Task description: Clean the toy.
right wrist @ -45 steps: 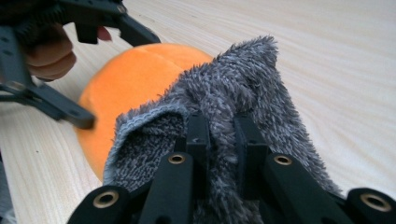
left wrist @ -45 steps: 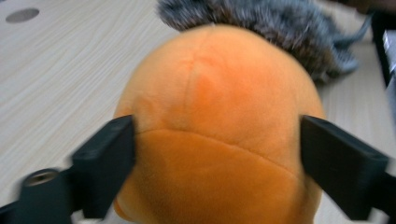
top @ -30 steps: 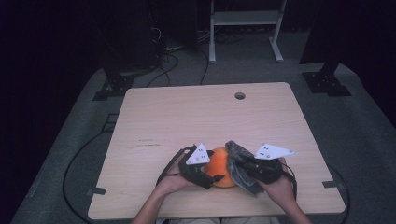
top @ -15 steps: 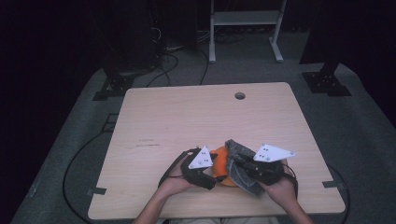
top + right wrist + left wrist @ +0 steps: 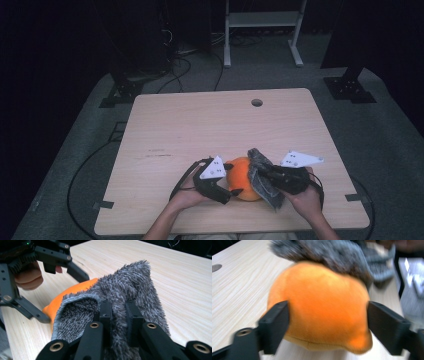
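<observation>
The left gripper straddles the rounded orange plush toy: its two black jaws stand wide, one on each flank of the toy, and appear to touch the plush, though motion blur leaves contact uncertain. The toy rests on the light wooden table. The right gripper has its jaws narrow, pinching a fold of the fuzzy grey fabric cover. That cover lies against the side of the toy opposite the left jaws, rising beyond the right jaw tips.
</observation>
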`<state>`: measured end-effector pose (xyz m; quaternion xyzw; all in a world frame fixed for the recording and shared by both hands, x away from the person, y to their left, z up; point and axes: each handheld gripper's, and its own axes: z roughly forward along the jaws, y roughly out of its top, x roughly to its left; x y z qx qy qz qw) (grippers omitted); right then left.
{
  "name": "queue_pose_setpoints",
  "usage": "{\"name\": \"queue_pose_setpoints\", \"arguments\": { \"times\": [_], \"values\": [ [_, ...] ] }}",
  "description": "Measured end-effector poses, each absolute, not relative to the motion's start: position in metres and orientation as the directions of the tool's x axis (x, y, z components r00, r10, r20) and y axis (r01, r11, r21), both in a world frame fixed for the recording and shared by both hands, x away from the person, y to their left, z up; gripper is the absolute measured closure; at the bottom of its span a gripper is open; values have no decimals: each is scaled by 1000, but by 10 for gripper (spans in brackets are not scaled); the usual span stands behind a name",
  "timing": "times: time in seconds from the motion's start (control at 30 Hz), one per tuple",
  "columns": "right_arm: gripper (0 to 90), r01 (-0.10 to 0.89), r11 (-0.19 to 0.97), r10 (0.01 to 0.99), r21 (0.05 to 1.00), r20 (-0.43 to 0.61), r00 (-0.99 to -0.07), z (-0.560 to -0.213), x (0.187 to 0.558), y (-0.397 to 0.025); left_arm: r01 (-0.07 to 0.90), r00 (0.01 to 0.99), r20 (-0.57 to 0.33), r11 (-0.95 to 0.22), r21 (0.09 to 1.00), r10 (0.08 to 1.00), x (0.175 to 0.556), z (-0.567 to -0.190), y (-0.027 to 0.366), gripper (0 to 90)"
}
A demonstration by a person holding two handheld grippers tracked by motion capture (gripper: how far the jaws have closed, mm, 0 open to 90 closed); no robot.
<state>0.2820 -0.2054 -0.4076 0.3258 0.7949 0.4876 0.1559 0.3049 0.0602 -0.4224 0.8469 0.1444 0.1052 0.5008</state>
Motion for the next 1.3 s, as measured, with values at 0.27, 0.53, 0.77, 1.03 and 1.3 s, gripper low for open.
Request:
{"name": "queue_pose_setpoints", "arguments": {
  "times": [0.27, 0.53, 0.77, 1.03, 1.3],
  "values": [
    [776, 385, 329, 679, 862, 68, -731, -412, 285, -205, 180, 940, 20, -543, 821, 341, 311, -430, 73, 231],
    [775, 339, 365, 652, 867, 21, -758, -413, 277, -191, 158, 937, 29, -497, 853, 348, 310, -429, 66, 123],
    [775, 423, 346, 696, 838, 73, -714, -422, 289, -207, 201, 933, 15, -555, 808, 360, 315, -433, 77, 199],
    [775, 396, 354, 690, 847, 50, -723, -421, 285, -201, 189, 932, 7, -501, 845, 363, 315, -428, 70, 78],
    [775, 414, 335, 681, 846, 86, -727, -423, 287, -204, 224, 926, -22, -500, 837, 378, 316, -434, 72, 79]
  ]
}}
